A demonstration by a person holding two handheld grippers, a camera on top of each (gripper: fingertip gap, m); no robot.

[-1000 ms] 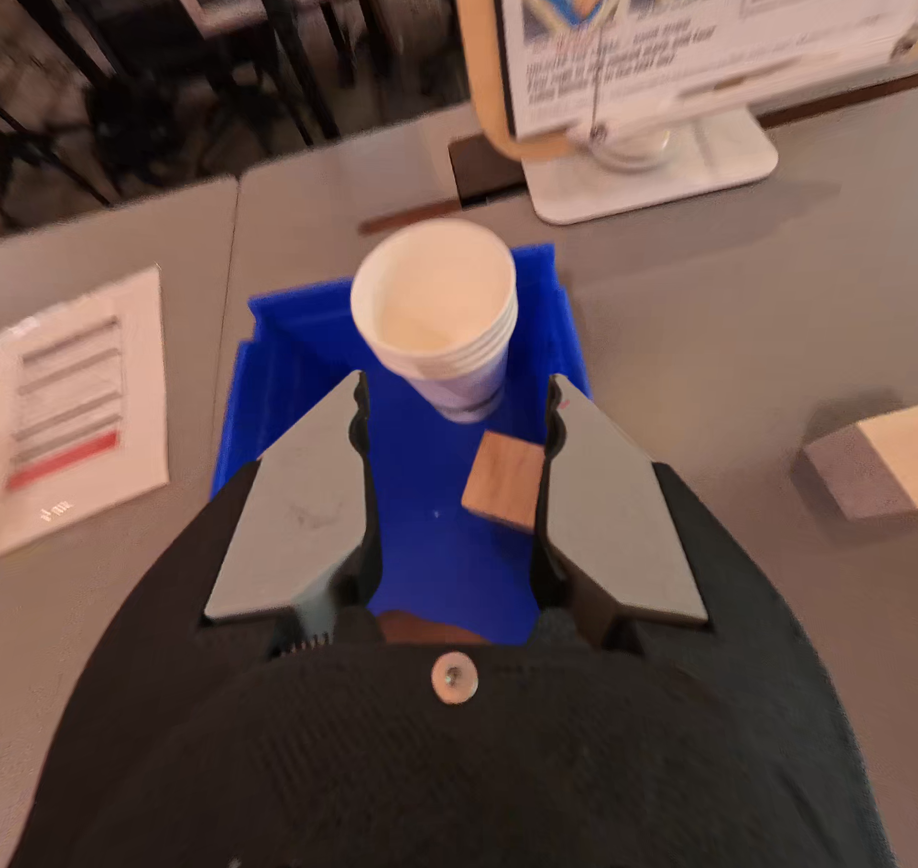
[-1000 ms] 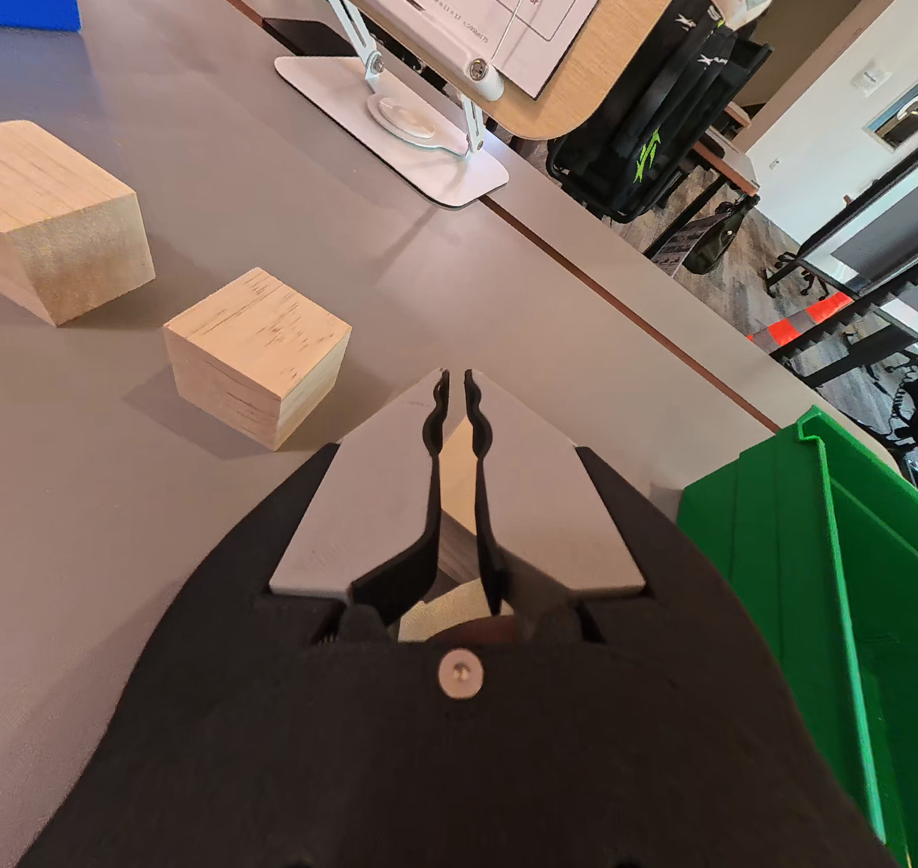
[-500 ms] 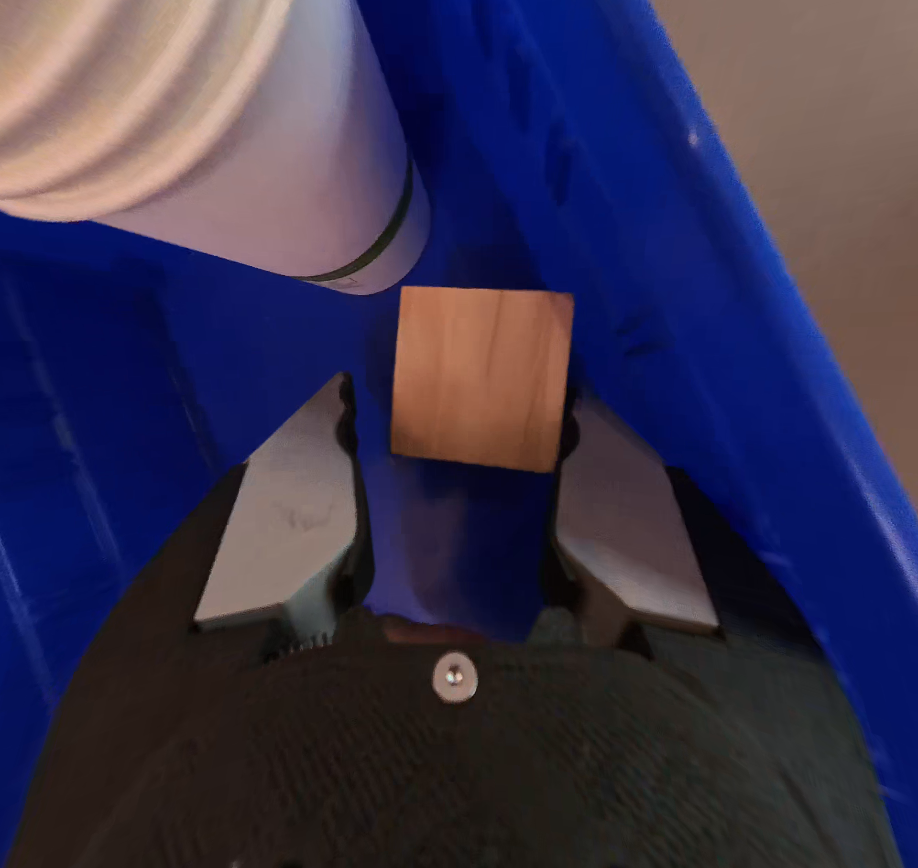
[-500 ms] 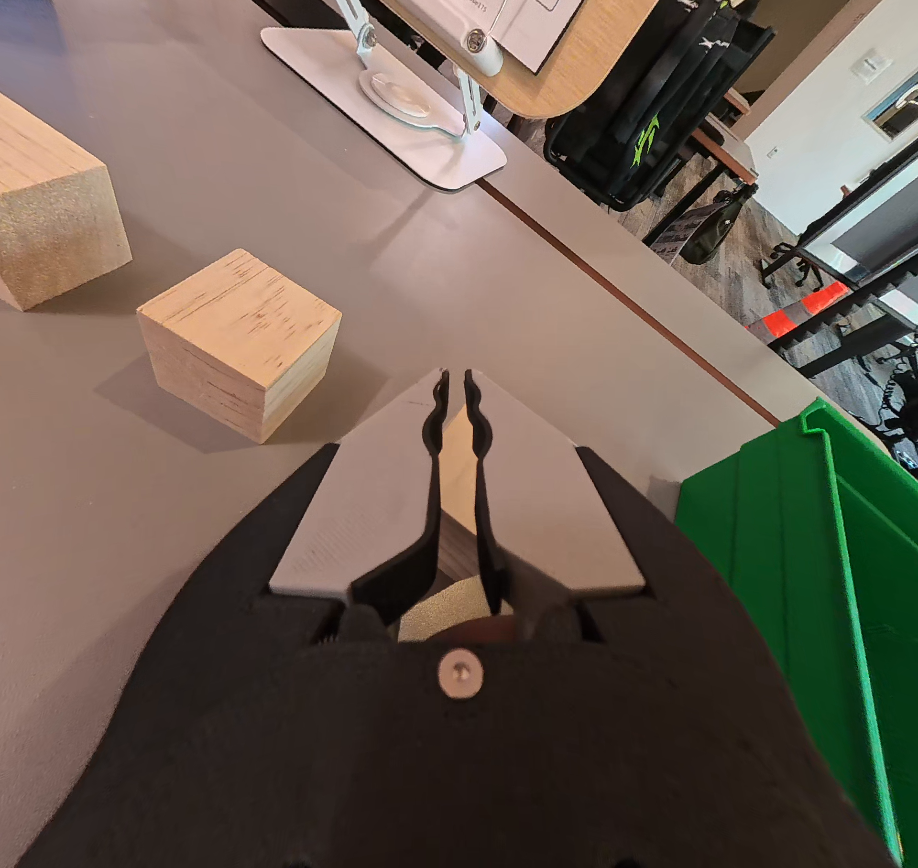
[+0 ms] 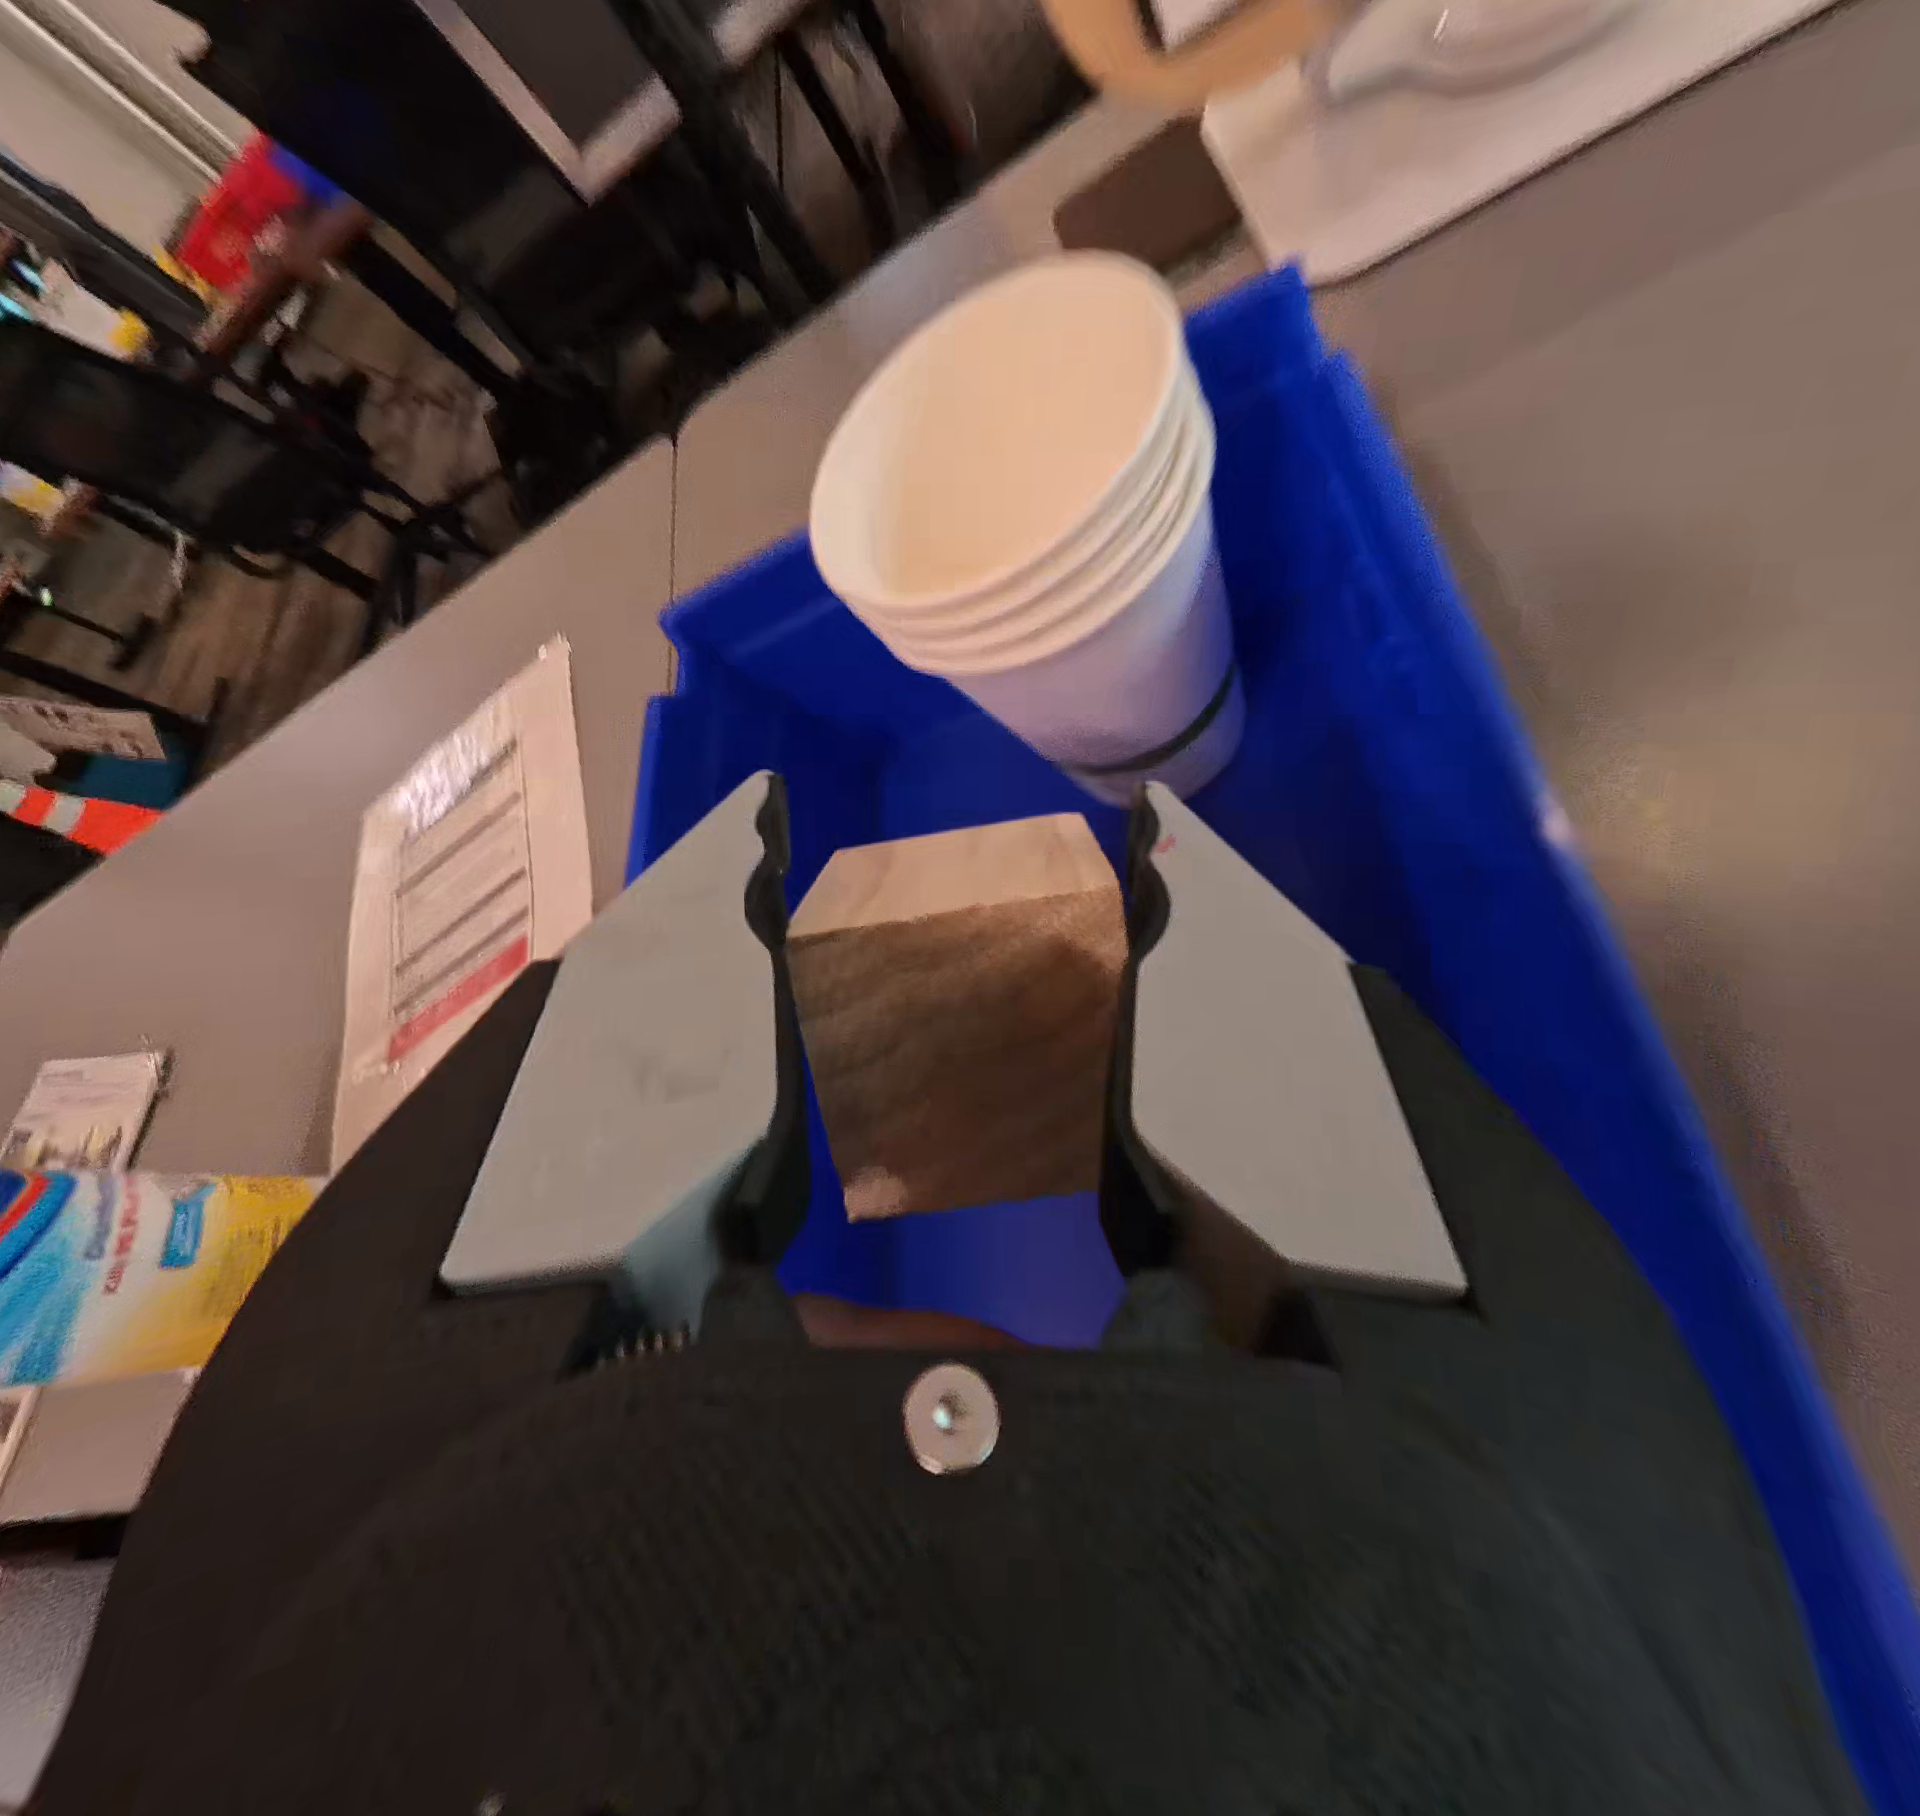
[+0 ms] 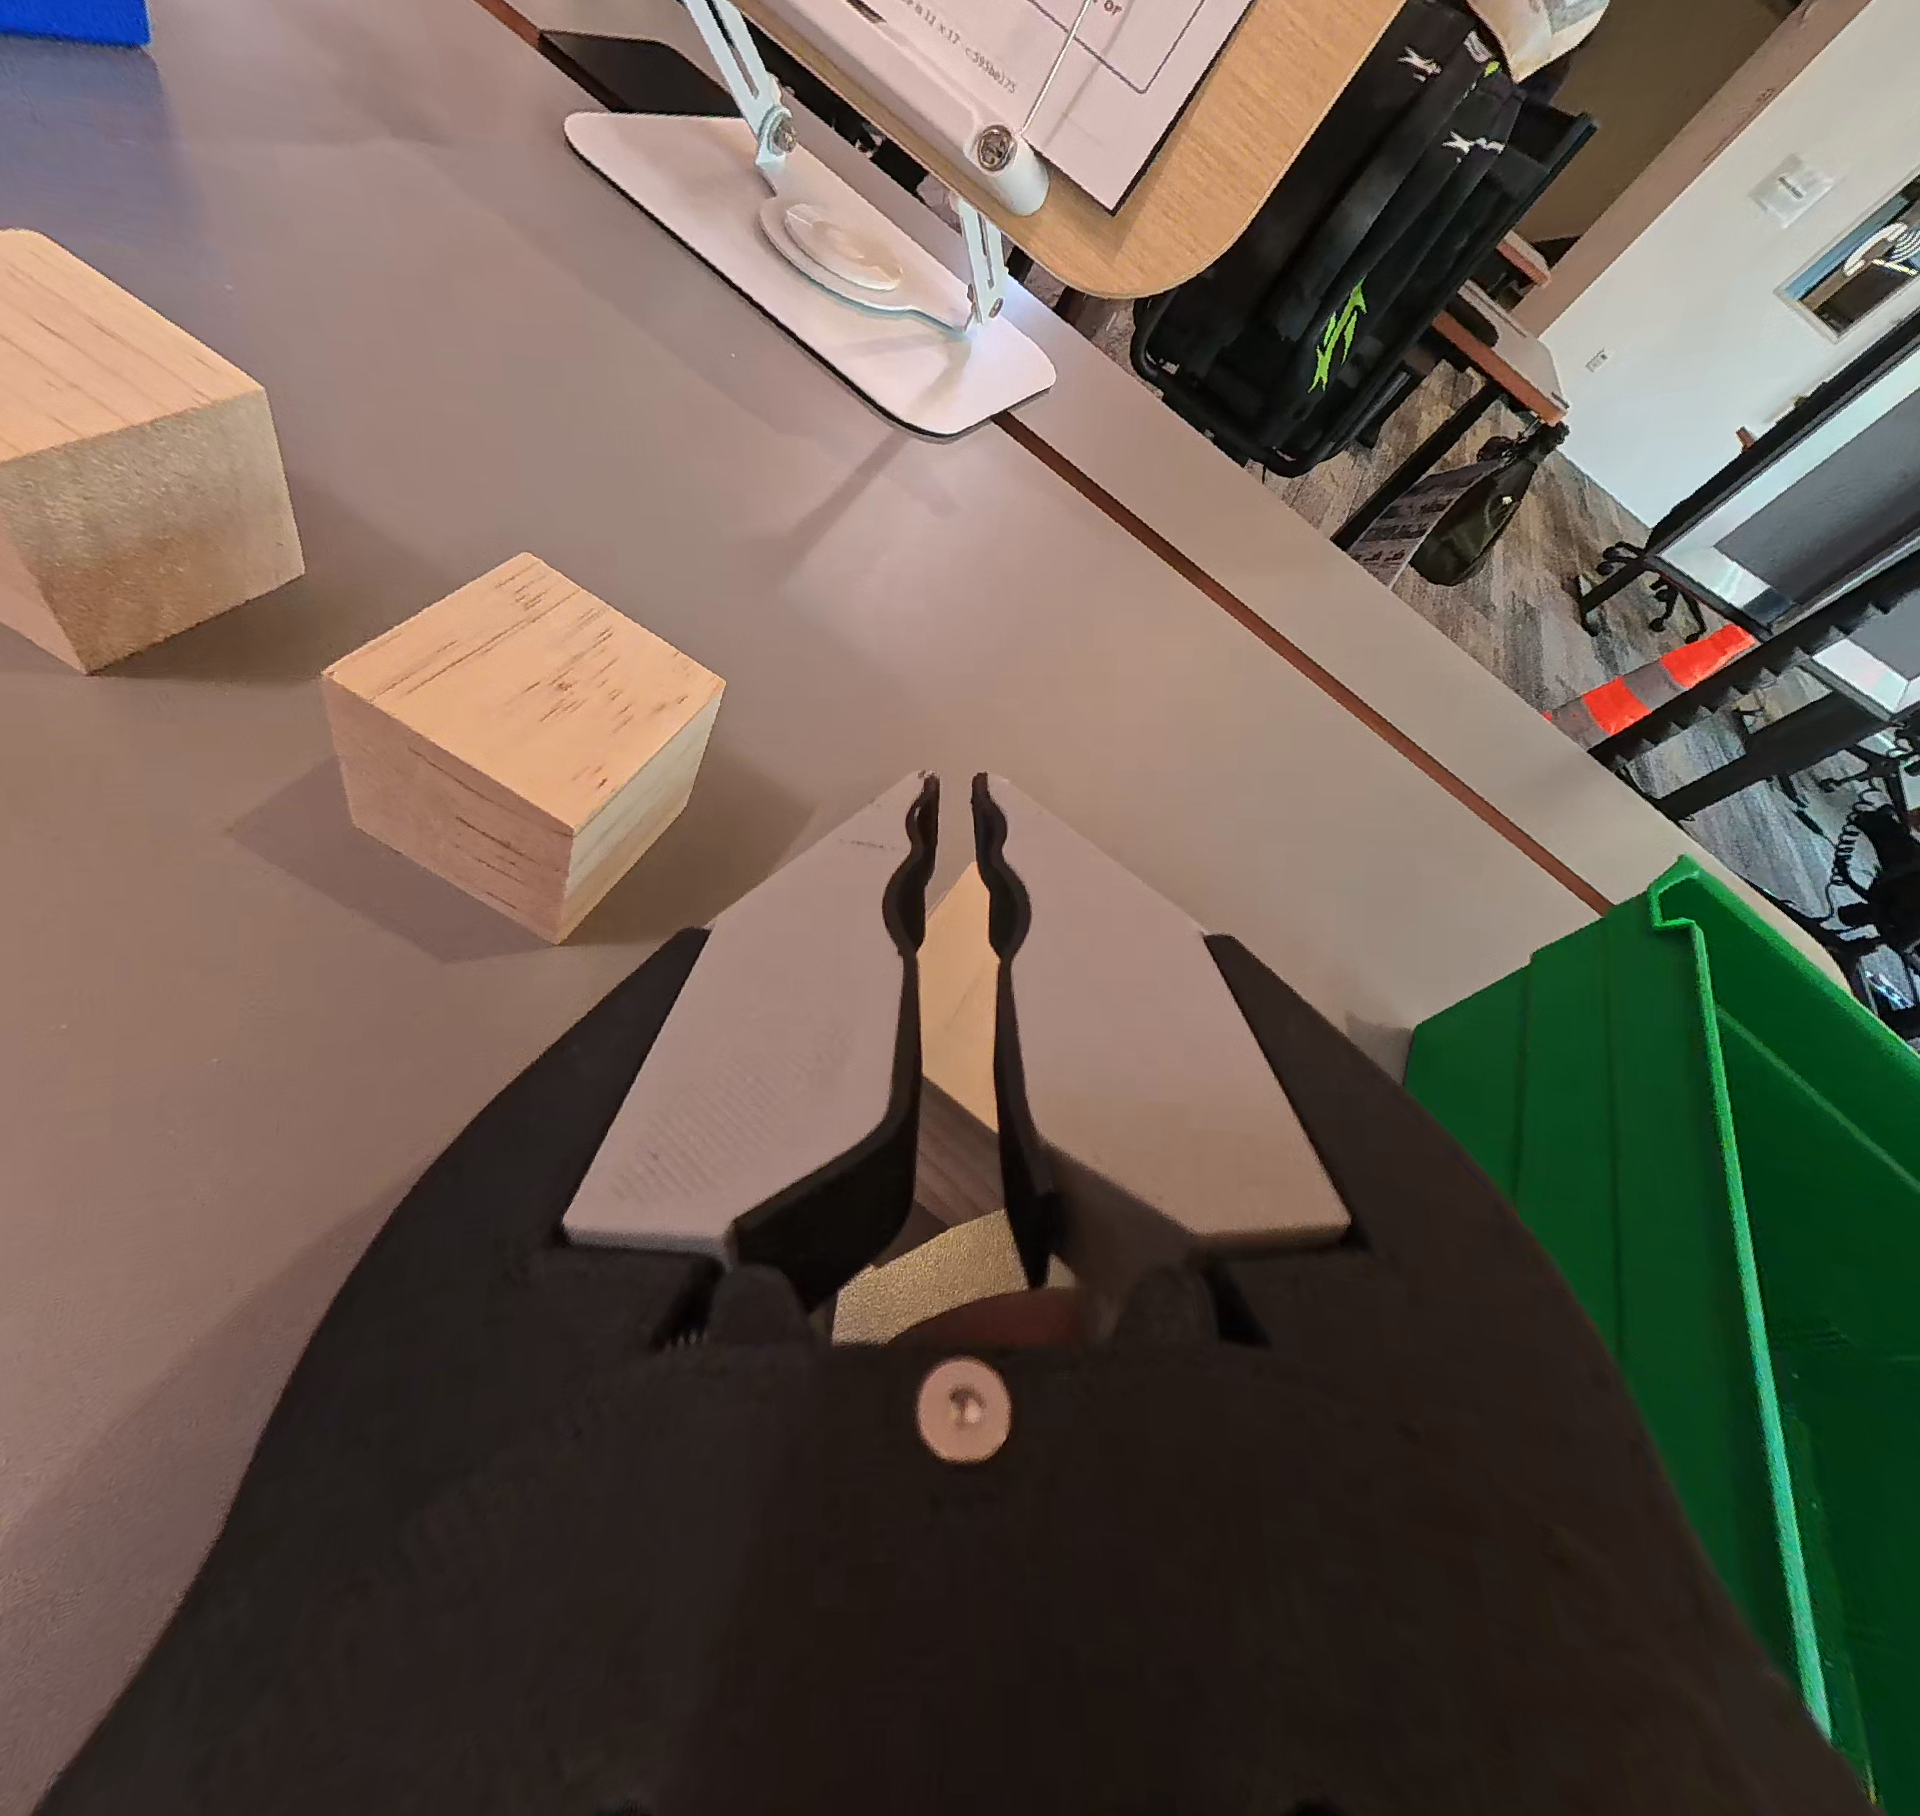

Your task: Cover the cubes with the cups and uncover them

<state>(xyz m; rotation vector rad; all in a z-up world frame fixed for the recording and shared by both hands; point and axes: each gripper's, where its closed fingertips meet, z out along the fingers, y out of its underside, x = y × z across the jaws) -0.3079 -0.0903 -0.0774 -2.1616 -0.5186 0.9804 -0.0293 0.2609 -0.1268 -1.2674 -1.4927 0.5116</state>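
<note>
In the left wrist view my left gripper (image 5: 956, 790) is shut on a wooden cube (image 5: 956, 1018), both pads against its sides, and holds it above the blue bin (image 5: 1455, 831). A stack of white paper cups (image 5: 1029, 519) leans in the bin just beyond the cube. In the right wrist view my right gripper (image 6: 954, 779) is shut with nothing between its tips, low over the grey table. Two wooden cubes (image 6: 520, 727) (image 6: 125, 447) stand on the table to its left. Part of a third cube (image 6: 961, 997) shows below, through the slit between the fingers.
A green bin (image 6: 1662, 1143) stands right of my right gripper. A white stand with a board (image 6: 831, 260) is at the table's far edge. A printed sheet (image 5: 468, 883) and a blue and yellow packet (image 5: 104, 1267) lie left of the blue bin.
My left gripper went down into the blue bin, closed on the wooden cube and has lifted it up and tilted. My right gripper stayed shut and only drifted slightly.
</note>
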